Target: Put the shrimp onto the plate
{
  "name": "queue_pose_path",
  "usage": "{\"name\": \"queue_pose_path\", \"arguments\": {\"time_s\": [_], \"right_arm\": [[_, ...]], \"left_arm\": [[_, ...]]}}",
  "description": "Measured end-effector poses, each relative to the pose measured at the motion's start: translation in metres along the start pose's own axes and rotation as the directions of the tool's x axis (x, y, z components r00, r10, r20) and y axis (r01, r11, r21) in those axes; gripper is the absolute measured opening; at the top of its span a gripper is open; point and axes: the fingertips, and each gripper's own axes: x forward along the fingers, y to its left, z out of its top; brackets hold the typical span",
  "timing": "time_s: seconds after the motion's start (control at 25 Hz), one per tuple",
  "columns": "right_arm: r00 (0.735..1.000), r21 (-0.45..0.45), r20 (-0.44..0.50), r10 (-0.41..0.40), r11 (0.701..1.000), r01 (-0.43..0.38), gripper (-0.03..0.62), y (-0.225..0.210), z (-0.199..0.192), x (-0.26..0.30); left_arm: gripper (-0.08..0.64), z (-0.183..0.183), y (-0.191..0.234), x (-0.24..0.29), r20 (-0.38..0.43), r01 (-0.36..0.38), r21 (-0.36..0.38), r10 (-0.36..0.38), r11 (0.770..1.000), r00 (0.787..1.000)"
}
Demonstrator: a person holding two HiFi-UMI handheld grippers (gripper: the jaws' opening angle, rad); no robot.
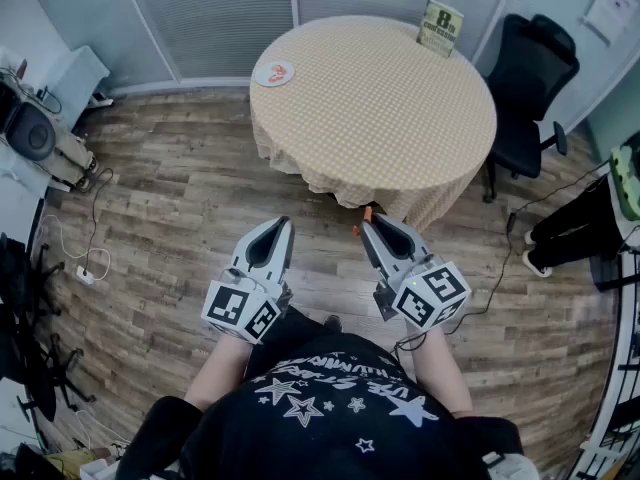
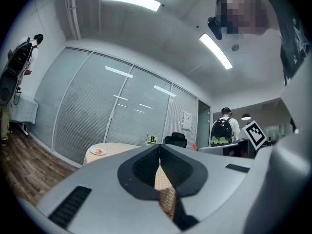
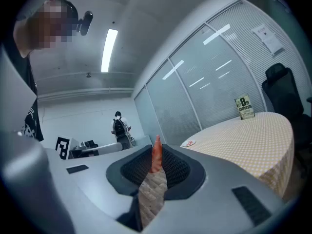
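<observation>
The round table under its tan checked cloth stands ahead, with a small white plate bearing something orange near its far left edge. The left gripper has its jaws pressed together on nothing. The right gripper, well short of the plate, is clamped on a slim orange-pink shrimp whose pointed end pokes out past the jaw tips.

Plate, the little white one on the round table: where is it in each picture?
Head view: plate at the round table's left edge, upper middle.
Left gripper view: plate low left, small, on the table.
Right gripper view: plate just right of the shrimp in the right gripper's tongs.
Shared landmark: the green 8 sign.
</observation>
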Motion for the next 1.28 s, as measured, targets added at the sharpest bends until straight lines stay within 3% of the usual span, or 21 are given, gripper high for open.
{"name": "queue_pose_path", "arguments": {"time_s": [0.24,0.44,0.8,1.28], "right_arm": [[0.999,-0.006,0.04,0.021,1.0,-0.021,0.072,-0.005,0.016,0.001],[0.999,-0.019,0.021,0.032,0.999,-0.032,0.072,-0.002,0.015,0.005],[0.996,0.007,-0.023,0.086,0.996,-0.086,0.072,0.01,-0.001,0.014],[0.99,0.058,-0.004,0.139,0.989,-0.138,0.072,0.014,-0.002,0.026]], "left_arm": [[0.009,0.012,-0.012,0.014,0.024,0.032,0.089,-0.034,0.995,0.999],[0.009,0.02,-0.024,0.02,0.038,0.061,0.151,-0.068,0.987,0.997],[0.009,0.021,-0.018,0.024,0.014,0.013,0.143,-0.015,0.99,1.0],[0.009,0.008,0.007,-0.003,-0.038,-0.094,0.123,0.099,0.988,0.994]]}}
